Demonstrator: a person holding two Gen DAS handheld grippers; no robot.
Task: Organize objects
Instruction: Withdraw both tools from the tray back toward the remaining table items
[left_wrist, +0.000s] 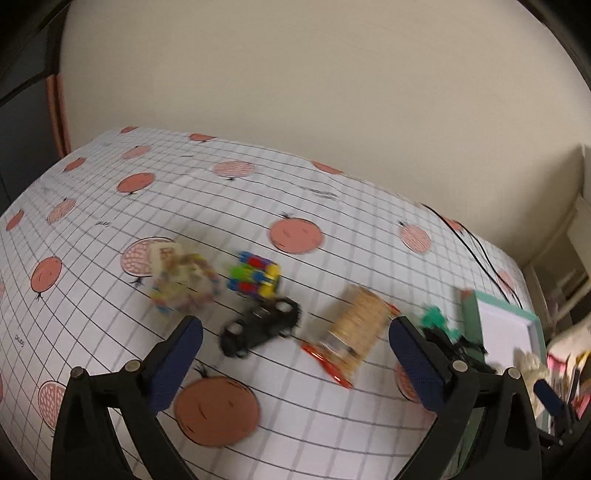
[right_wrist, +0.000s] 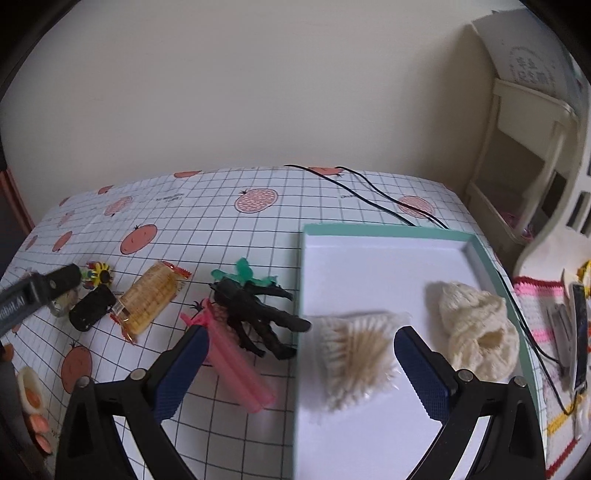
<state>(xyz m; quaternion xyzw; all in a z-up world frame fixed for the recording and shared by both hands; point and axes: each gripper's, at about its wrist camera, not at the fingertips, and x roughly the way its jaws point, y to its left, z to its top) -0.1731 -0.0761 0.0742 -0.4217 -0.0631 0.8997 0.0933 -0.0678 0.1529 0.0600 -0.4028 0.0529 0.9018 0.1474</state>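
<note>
Left gripper (left_wrist: 295, 332): jaws spread wide, nothing between them, blue ribbed pads (left_wrist: 177, 365). It hangs over the tablecloth (left_wrist: 332, 206), a smooth gridded sheet printed with orange fruit. View blurred.

Below it, a loose row on the cloth: a crinkly pale packet (left_wrist: 183, 278), a knobbly multicolour block toy (left_wrist: 255, 275), a glossy black toy car (left_wrist: 260, 326) just beside the blocks, and a clear-wrapped stack of ridged crackers (left_wrist: 356, 332) with orange ends. Bare cloth stretches behind them to the wall.

Right gripper (right_wrist: 299, 350): jaws also wide apart and empty, hanging over the left edge of the tray (right_wrist: 384, 229). The tray is shallow and rectangular, with a teal rim and white floor. Inside it lie a bundle of toothpicks (right_wrist: 354, 354) in thin film, blurred, and a cream knitted piece (right_wrist: 476, 328), soft and lumpy, near the right wall. The front half of the floor is free.

Just left of the tray: a spiky black figure (right_wrist: 255, 314) on a green plastic piece (right_wrist: 242, 275), and a pink ribbed clip (right_wrist: 236, 365). A black cable (right_wrist: 369, 192) runs along the far edge.
</note>
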